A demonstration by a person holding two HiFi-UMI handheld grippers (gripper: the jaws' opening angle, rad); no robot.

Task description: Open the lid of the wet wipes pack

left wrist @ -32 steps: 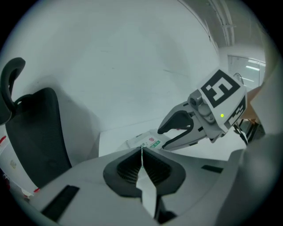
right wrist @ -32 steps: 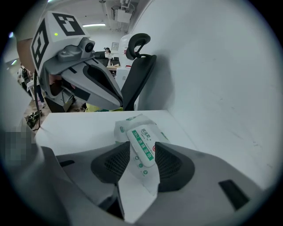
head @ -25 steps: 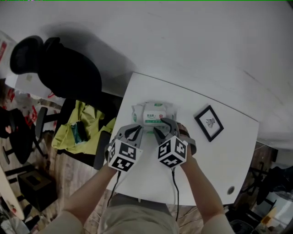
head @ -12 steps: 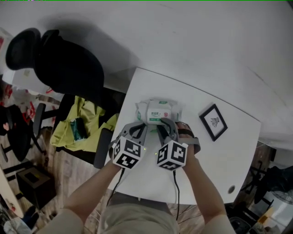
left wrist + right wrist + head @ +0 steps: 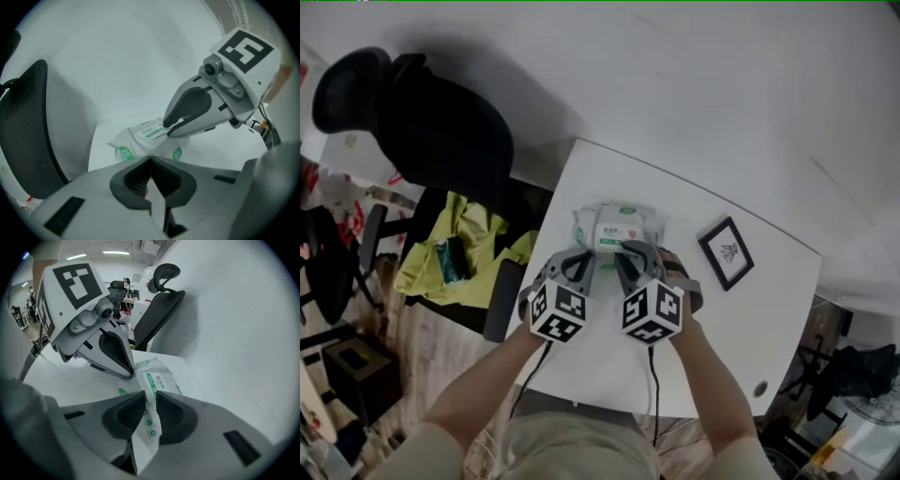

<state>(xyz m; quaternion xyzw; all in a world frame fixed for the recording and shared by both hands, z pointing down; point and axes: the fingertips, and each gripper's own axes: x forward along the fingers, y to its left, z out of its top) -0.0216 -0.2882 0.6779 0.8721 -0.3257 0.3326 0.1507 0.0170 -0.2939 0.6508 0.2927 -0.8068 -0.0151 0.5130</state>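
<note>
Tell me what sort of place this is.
Probably an office or shared workroom. A plain white table stands by a white wall, with a black mesh office chair beside it. The right gripper view shows ceiling strip lights over an open room beyond.

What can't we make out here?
- Film between the right gripper jaws, which have just been closing: lid tab or wrapper end? Right gripper view, jaws cover the join.
- Left gripper: jaws together at the wet wipes pack; any pinch hidden by them, left gripper view.
- Picture frame drawing: head view, too small.
</note>
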